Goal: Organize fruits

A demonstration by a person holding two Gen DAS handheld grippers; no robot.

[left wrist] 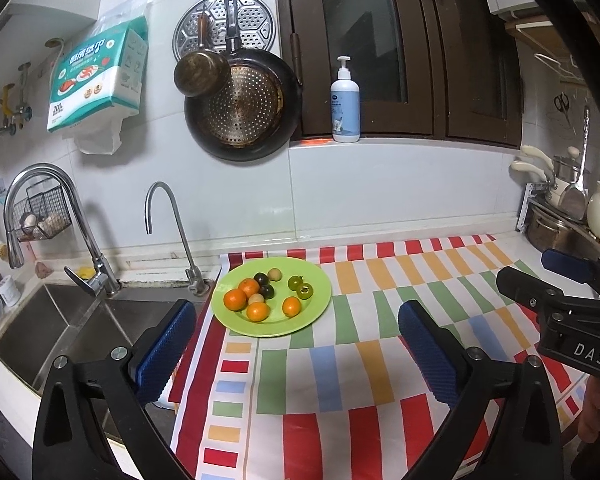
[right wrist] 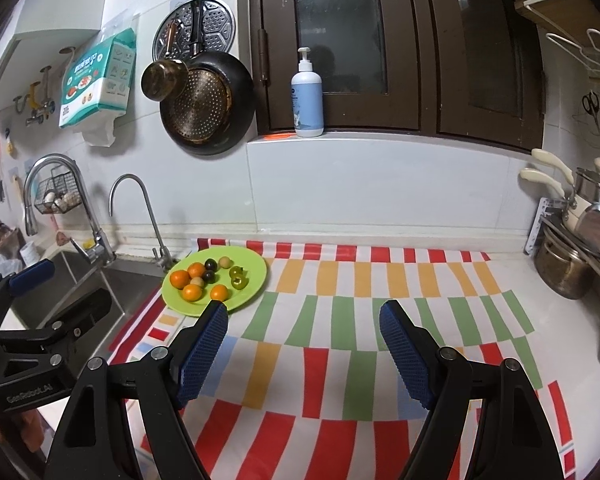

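Nine small fruits [left wrist: 266, 293] sit on the green plate [left wrist: 320, 300] at the striped mat's [left wrist: 380, 340] left edge, just beside the sink [left wrist: 80, 320]; we see bare mat to its right. Left gripper [left wrist: 296, 356] spread wide, holding nothing. Right wrist view: same plate far left, open mat ahead; right gripper [right wrist: 304, 352] also parted, nothing between its pads.

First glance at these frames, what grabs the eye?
The lime-green plate of small fruits, orange, dark and green, near the sink on the striped cloth. Behind it a dark perforated pan hangs on the wall. Both the left gripper and right gripper stand open, empty.
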